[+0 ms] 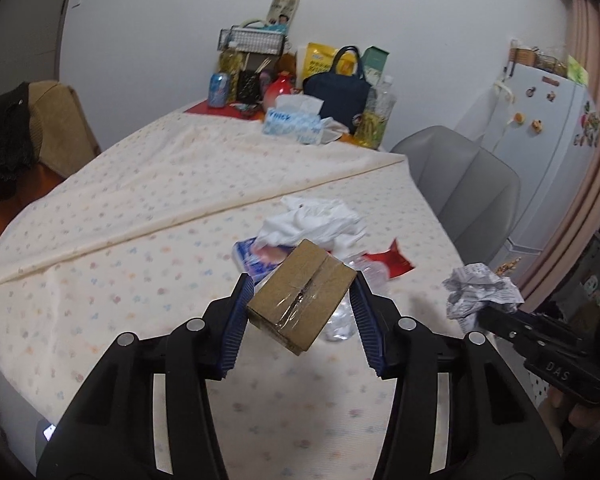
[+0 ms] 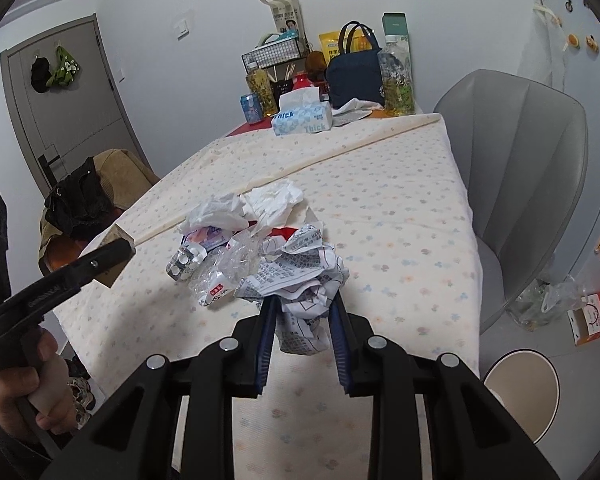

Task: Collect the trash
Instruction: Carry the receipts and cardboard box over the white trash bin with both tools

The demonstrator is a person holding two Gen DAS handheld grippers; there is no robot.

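Clamped between the blue ribbed fingers (image 1: 242, 312) of the left gripper (image 1: 302, 294) is a small cardboard box (image 1: 300, 296), taped along its seam, tilted and lifted clear of the tabletop (image 1: 140, 208). To its right, the right gripper (image 2: 302, 312) has its fingers (image 2: 342, 340) pressed on a crumpled ball of printed paper (image 2: 300, 272), also held above the floral cloth.

Beyond both, the remaining trash sits in a heap near the middle of the tabletop: crumpled white tissues (image 2: 272, 200), a crushed clear plastic bottle (image 2: 228, 264), a blue-and-white wrapper (image 1: 256, 258) and a red scrap (image 1: 392, 260).

At the far end stand a tissue box (image 2: 302, 118), a navy lunch bag (image 2: 354, 74), a drinks can (image 2: 251, 108) and a wire basket (image 2: 270, 54). A grey chair (image 2: 520, 168) stands at the right edge of the tabletop.
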